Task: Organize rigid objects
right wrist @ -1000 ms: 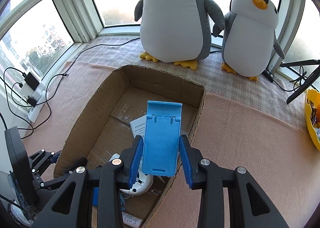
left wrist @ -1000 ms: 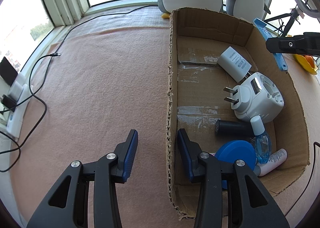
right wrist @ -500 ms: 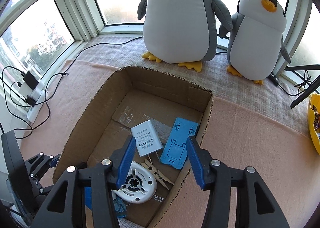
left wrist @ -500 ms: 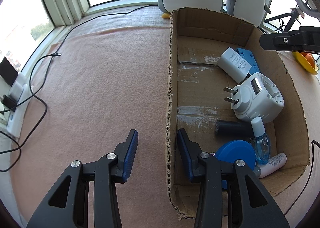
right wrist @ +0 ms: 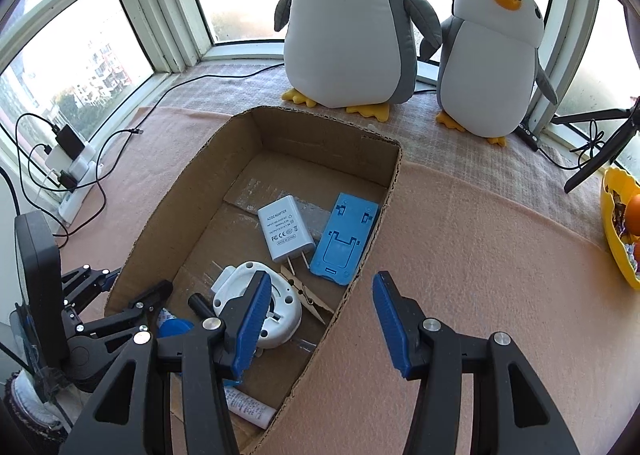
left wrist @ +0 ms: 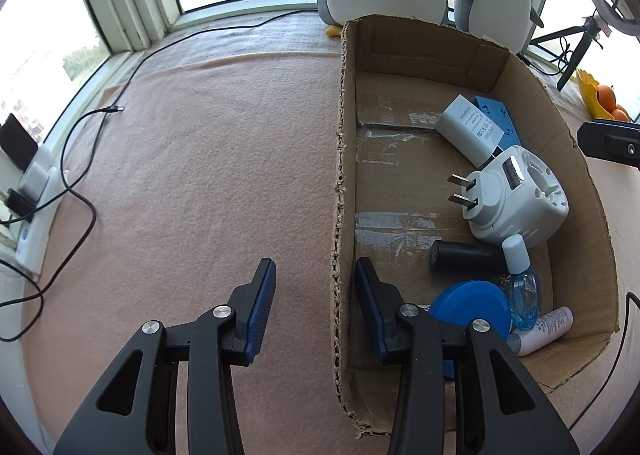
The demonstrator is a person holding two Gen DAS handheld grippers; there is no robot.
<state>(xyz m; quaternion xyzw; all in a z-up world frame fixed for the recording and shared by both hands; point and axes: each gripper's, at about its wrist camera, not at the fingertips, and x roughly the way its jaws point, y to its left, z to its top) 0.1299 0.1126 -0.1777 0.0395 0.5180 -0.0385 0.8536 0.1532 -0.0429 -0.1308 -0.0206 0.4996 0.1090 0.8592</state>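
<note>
Pink blanket [left wrist: 200, 175] covers the whole work surface. A big penguin [right wrist: 348, 23] and a small penguin [right wrist: 488, 67] sit at the window end.

The open cardboard box [left wrist: 480, 51] lies on the blanket just in front of the penguins.

My left gripper [left wrist: 314, 271] points steeply down. Its jaws are parted and astride the box's near left wall, one finger outside and one inside. The pads are clear of the cardboard and grip nothing.

My right gripper [right wrist: 320, 283] is over the box's right wall. Its jaws have just been opening and stand apart. Nothing is held between them.

Box contents, big to small:
- The round white plug [left wrist: 520, 199] lies mid-floor, prongs toward the left wall.
- The blue stand [right wrist: 344, 239] lies flat against the right wall, beside the charger.
- The white charger [right wrist: 286, 233] lies face up, with one edge lapping the stand in the left view.
- The blue lid [left wrist: 472, 307] is in the near corner.
- The black tube [left wrist: 464, 255] lies just below the plug.
- The white tube [left wrist: 544, 329] lies by the near wall.
- The blue bottle [left wrist: 524, 295] lies between the lid and the white tube.
- The clothespin [right wrist: 308, 295] lies between the plug and the right wall.
</note>
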